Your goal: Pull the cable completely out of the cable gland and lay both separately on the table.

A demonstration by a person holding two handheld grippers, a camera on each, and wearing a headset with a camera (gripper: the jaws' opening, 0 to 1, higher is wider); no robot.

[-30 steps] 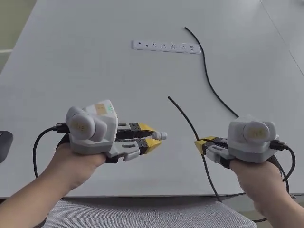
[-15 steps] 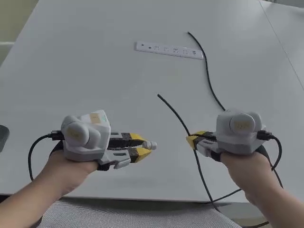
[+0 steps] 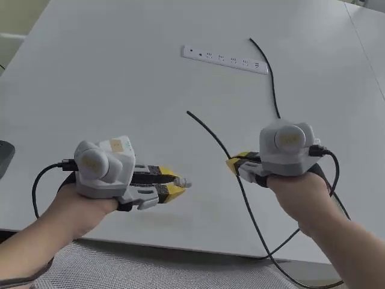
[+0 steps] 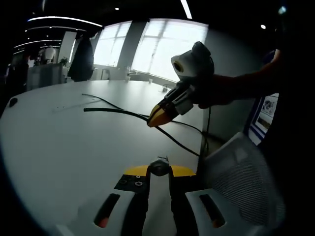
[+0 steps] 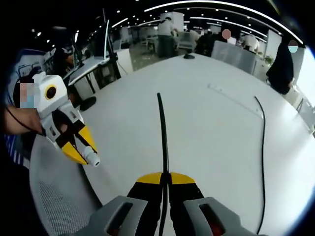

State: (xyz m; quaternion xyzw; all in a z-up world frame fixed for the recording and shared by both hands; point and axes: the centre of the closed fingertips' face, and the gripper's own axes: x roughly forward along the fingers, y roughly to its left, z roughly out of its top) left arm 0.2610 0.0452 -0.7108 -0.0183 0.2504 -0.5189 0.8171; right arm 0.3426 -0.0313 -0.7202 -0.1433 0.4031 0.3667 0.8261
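Right hand-held gripper [image 3: 232, 163] farther forward with cable [image 3: 207, 129]; gland [image 3: 184, 182] in left hand-held gripper [image 3: 174, 184].

Jet-black cable [image 3: 207, 128], whitish-grey cable gland [image 5: 91, 157], left gripper [image 3: 171, 183] pale grey with yellow tips on black jaws, right gripper [image 3: 231, 165] same grey, yellow and black, table [image 3: 108, 78] plain white, power strip [image 3: 225, 59] white, its lead [image 3: 274, 84] black, chair [image 3: 150, 268] grey mesh weave

Bright, even; fisheye edge warp
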